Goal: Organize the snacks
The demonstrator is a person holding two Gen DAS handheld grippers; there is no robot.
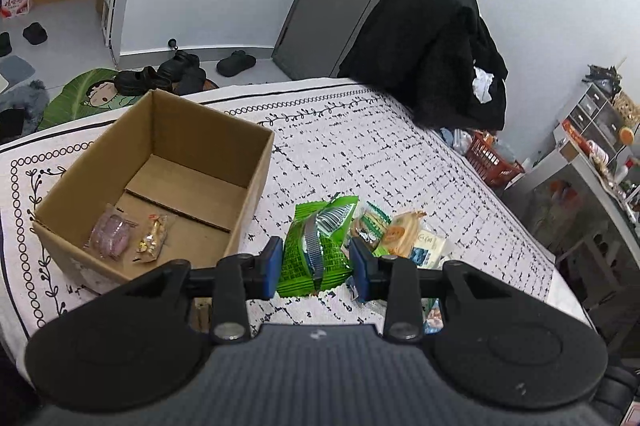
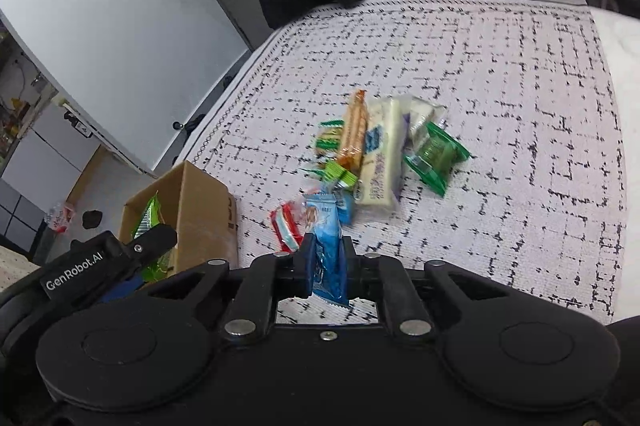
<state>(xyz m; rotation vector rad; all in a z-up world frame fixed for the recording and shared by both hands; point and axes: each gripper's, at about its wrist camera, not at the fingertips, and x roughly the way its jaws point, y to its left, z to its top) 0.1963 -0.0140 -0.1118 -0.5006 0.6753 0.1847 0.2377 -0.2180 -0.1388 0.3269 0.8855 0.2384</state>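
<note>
My left gripper (image 1: 316, 266) is shut on a green snack packet (image 1: 316, 250) and holds it above the patterned tablecloth, just right of an open cardboard box (image 1: 256, 165). The box holds a pink packet (image 1: 110, 236) and a gold-wrapped snack (image 1: 152, 236). My right gripper (image 2: 326, 262) is shut on a light blue snack packet (image 2: 326, 250) above the table. A pile of snacks (image 2: 376, 149) lies ahead of it, with a green packet (image 2: 436, 153) at its right. The box (image 2: 200, 209) and the left gripper (image 2: 112, 258) with its green packet show at the lower left.
A black coat over a chair (image 1: 436, 49) stands at the far table edge. An orange basket (image 1: 492, 161) sits beyond the right edge. Shoes (image 1: 160, 73) lie on the floor past the box. A shelf unit (image 1: 600, 129) stands at the right.
</note>
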